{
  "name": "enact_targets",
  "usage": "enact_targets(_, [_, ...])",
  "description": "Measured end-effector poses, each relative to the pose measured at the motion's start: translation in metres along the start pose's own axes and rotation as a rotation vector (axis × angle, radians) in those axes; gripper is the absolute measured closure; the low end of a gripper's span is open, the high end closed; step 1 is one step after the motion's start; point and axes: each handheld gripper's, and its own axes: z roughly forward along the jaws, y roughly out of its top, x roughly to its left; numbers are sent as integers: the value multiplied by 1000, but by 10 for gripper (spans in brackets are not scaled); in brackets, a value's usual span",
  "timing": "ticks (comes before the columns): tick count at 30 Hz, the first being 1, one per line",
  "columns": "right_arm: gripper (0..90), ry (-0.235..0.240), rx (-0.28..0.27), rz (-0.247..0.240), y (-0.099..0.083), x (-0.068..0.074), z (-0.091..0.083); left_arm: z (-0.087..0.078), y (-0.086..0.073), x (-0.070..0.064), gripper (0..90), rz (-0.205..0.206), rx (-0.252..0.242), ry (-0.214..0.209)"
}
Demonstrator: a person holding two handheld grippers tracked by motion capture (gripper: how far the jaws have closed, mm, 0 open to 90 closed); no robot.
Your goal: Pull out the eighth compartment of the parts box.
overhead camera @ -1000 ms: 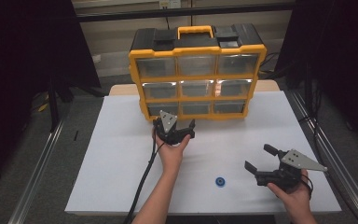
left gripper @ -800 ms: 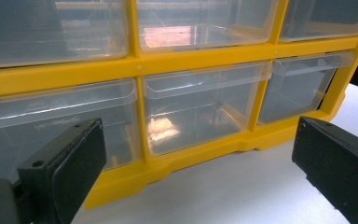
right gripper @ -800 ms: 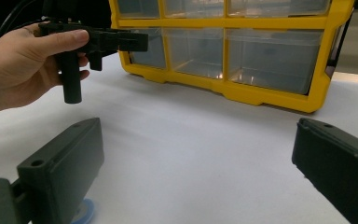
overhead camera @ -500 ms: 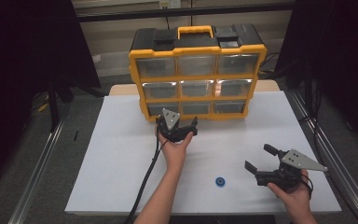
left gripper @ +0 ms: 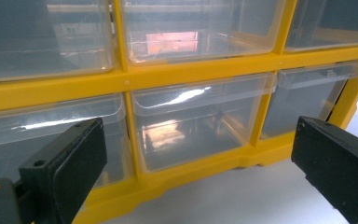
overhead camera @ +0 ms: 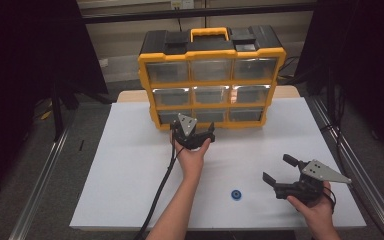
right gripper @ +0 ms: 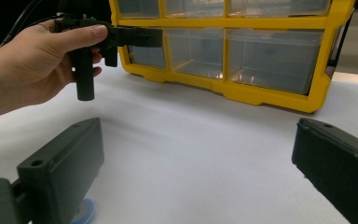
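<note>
The blue ring [overhead camera: 236, 195] lies on the white worktop [overhead camera: 130, 190] close to the person, just left of the right gripper [overhead camera: 280, 173], which is open and empty. Farther away, the left gripper [overhead camera: 196, 131], also open, faces the bottom middle drawer [left gripper: 200, 123] of the yellow organizer [overhead camera: 211, 75]. I judge the step is approaching; next, grip the drawer's lip and pull.
</note>
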Motion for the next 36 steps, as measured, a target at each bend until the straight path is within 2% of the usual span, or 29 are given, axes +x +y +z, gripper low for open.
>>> enact_targets(6, [18, 5, -4, -5, 0, 0, 0, 4, 0, 1, 37, 37, 11, 8])
enact_targets(8, [18, 5, -4, -4, 0, 0, 0, 5, 0, 0, 38, 29, 7, 13])
enact_targets(9, [18, 3, -1, -4, 0, 0, 0, 5, 1, 1, 39, 43, 14, 15])
enact_targets(11, [18, 1, -2, -4, 0, 0, 0, 7, 1, 0, 39, 41, 9, 15])
enact_targets(12, [18, 2, -4, -5, 0, 0, 0, 8, 1, -1, 39, 27, 6, 19])
enact_targets(20, [18, 5, -1, -1, 0, 0, 0, 12, 2, -2, 40, 35, 7, 38])
enact_targets(21, [18, 2, -2, -4, 0, 0, 0, 13, 2, -2, 39, 20, 1, 42])
enact_targets(22, [18, 2, -2, -4, 0, 0, 0, 13, 2, 0, 39, 36, 11, 39])
enact_targets(24, [18, 4, -4, -6, 0, 0, 0, 14, 2, -1, 39, 27, 12, 49])
enact_targets(25, [18, 5, -4, -6, 0, 0, 0, 15, 2, 0, 39, 42, 20, 46])
enact_targets(26, [18, 7, -1, -6, 0, 0, -1, 16, 2, 0, 40, 35, 6, 39])
enact_targets(30, [18, 2, -1, -2, 0, 0, 0, 17, 2, 1, 42, 36, 10, 59])
enact_targets(32, [18, 2, -2, -4, 0, 0, 0, 18, 2, 2, 43, 45, 7, 51])
enact_targets(33, [18, 1, -2, -4, 0, 0, 0, 18, 1, 2, 43, 37, 9, 64])
enact_targets(36, [18, 4, 0, -2, 0, 0, 0, 19, 1, 2, 44, 42, 9, 67])
